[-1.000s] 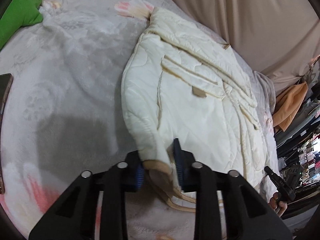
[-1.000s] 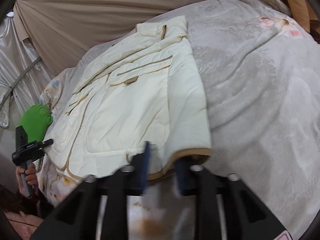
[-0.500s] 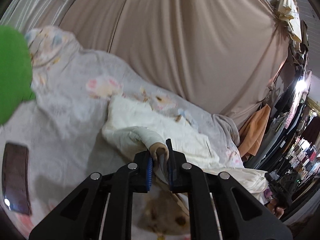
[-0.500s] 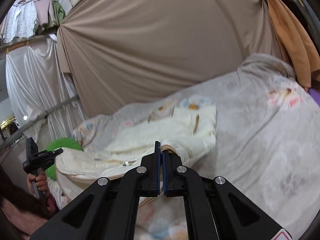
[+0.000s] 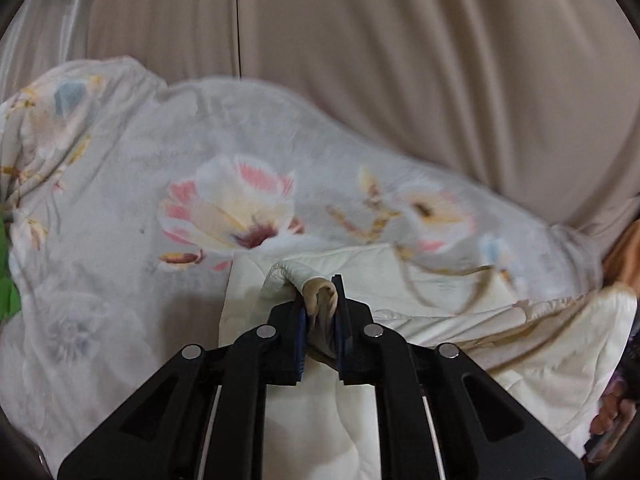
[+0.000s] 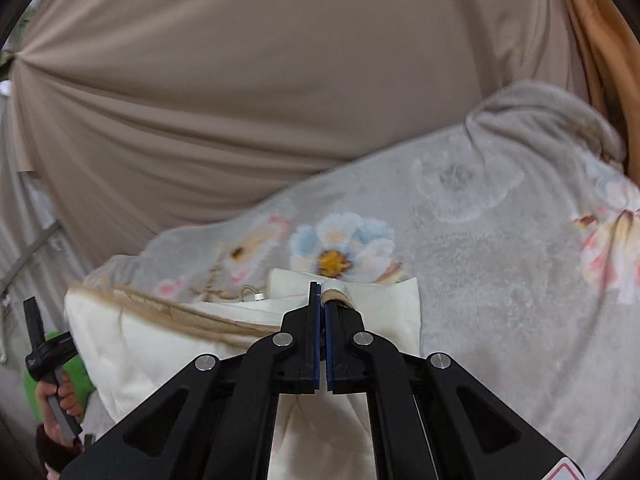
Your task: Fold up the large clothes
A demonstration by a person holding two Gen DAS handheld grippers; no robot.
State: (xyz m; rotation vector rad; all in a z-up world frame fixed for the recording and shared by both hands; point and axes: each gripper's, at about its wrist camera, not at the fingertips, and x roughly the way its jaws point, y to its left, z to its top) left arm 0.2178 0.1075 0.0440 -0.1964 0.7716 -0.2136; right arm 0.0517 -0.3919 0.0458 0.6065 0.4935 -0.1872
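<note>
- Left hand-held gripper (image 5: 320, 312): clamped narrow on the tan-trimmed hem of the cream quilted jacket (image 5: 400, 280), a bunched roll of trim pinched between the blue pads (image 5: 301, 332).
- From that grip, hem lifted clear of the bed, cloth hanging straight below the jaws and running off to the right in a raised, sagging span.
- Just beyond the left fingertips: far part of the jacket lying flat on the floral blanket (image 5: 160, 152), upper edge near a pink-and-cream flower print.
- Far left edge of the left view: sliver of a green item (image 5: 6, 280), well apart from the jacket.
- Right hand-held gripper (image 6: 322, 300): shut almost fully, pinching the other end of the same hem, a thin fold of trim caught at the tips.
- To the left of the right grip: lifted hem stretching away as a tan-edged line toward the left hand (image 6: 60, 400), seen gripping its handle.
- Just ahead of the right fingertips: flat cream corner of the jacket on the blanket, below a blue flower print.
- Beyond both: beige draped curtain (image 6: 240, 100) behind the bed.
- Judged progress: bottom-to-top fold under way; hem gripped at both ends and carried over the body, not yet laid down.
- Judged remaining: lowering the hem onto the far part, aligning edges, releasing, smoothing, possibly one more fold.
</note>
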